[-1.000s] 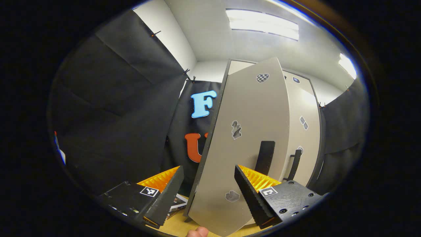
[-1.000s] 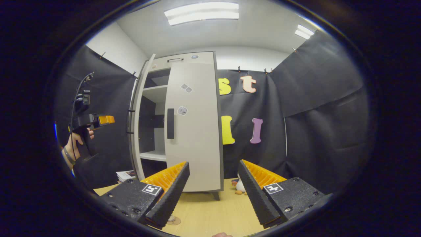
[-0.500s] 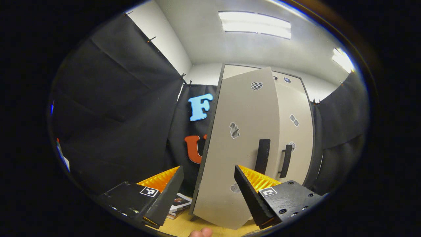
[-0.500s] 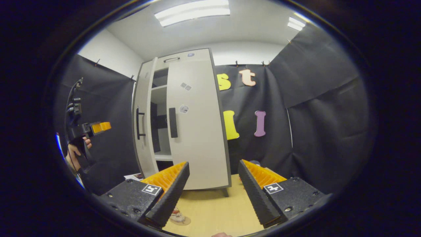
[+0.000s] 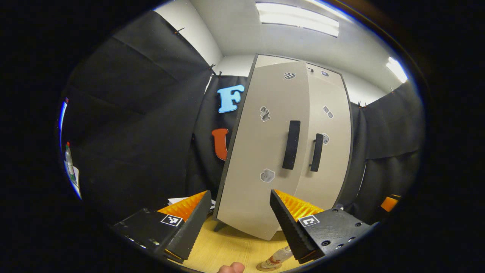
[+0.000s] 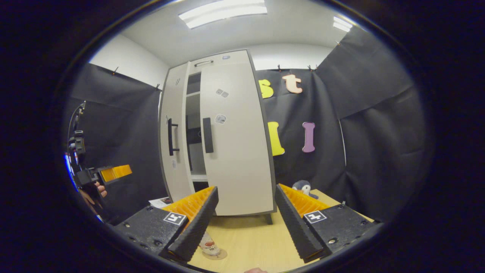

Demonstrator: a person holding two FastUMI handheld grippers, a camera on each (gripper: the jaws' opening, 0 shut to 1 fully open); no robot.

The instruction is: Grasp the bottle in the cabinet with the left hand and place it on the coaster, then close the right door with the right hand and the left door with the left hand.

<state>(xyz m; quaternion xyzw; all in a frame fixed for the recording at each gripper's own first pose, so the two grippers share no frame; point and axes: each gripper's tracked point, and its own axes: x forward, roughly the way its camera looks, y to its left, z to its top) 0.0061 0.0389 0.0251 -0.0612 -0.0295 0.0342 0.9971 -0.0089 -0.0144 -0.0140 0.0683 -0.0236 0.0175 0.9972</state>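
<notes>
The pale cabinet stands on the wooden table. Its right door (image 6: 237, 151) (image 5: 331, 163) is closed. The left door (image 6: 173, 110) (image 5: 263, 144) stands slightly ajar, and a narrow gap (image 6: 193, 129) shows the shelves inside. The clear bottle (image 6: 207, 244) (image 5: 279, 257) stands upright on the round coaster (image 6: 219, 255) (image 5: 266, 267) in front of the cabinet. My left gripper (image 5: 240, 223) is open and empty, held back from the left door; it also appears far left (image 6: 111, 173) in the right gripper view. My right gripper (image 6: 246, 223) is open and empty, facing the right door.
A penguin toy (image 6: 303, 186) sits on the table right of the cabinet. Printed booklets (image 6: 161, 202) (image 5: 178, 200) lie by the cabinet's left foot. Black cloth walls stand close on both sides. A second bottle (image 5: 68, 161) stands at the far left edge.
The left door has swung from wide open to nearly closed. Both grippers have drawn back from the cabinet, bringing the bottle and coaster into view.
</notes>
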